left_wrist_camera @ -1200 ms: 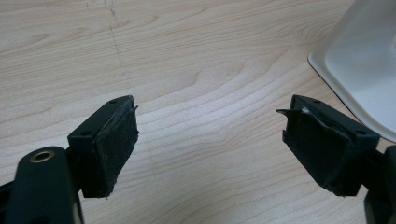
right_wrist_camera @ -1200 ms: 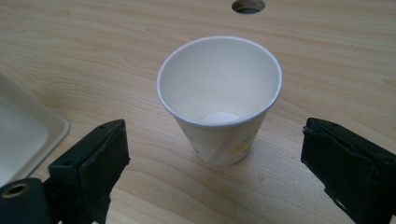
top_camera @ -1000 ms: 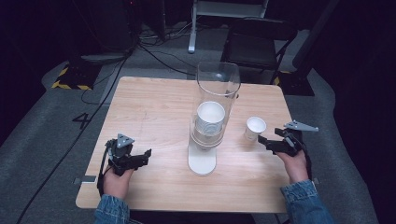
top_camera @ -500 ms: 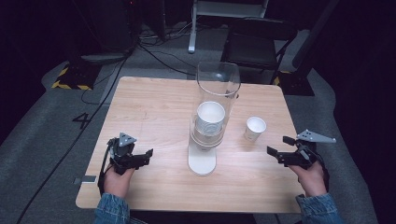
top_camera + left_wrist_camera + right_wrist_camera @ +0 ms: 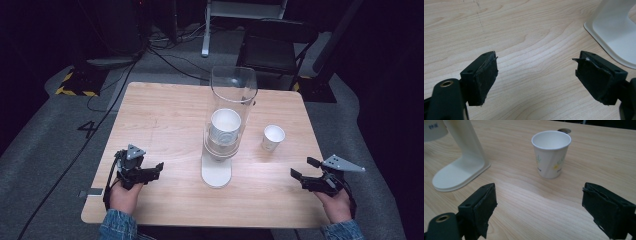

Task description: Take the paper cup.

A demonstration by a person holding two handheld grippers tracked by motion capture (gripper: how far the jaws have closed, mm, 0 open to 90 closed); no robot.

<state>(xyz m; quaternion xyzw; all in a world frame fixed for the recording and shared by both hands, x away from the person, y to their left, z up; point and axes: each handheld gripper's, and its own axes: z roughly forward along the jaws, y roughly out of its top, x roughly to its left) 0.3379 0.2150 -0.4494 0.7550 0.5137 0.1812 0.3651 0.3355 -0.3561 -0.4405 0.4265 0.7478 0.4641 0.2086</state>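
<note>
The right gripper [image 5: 540,207] had its fingers [image 5: 480,206] spread wide and empty; ahead, apart from them, a paper cup [image 5: 551,153] stood upright on the bench [image 5: 165,120]. The left gripper [image 5: 536,80] was likewise spread near the dispenser's white base [image 5: 614,32].

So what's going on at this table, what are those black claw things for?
A person sits at a wooden table with a hand-held gripper in each hand. Both the left hand-held gripper and the right hand-held gripper are open and hold nothing. A single paper cup stands upright, apart from both, beside a tall clear cup dispenser on a white stand. Nothing is being gripped at this moment.
</note>
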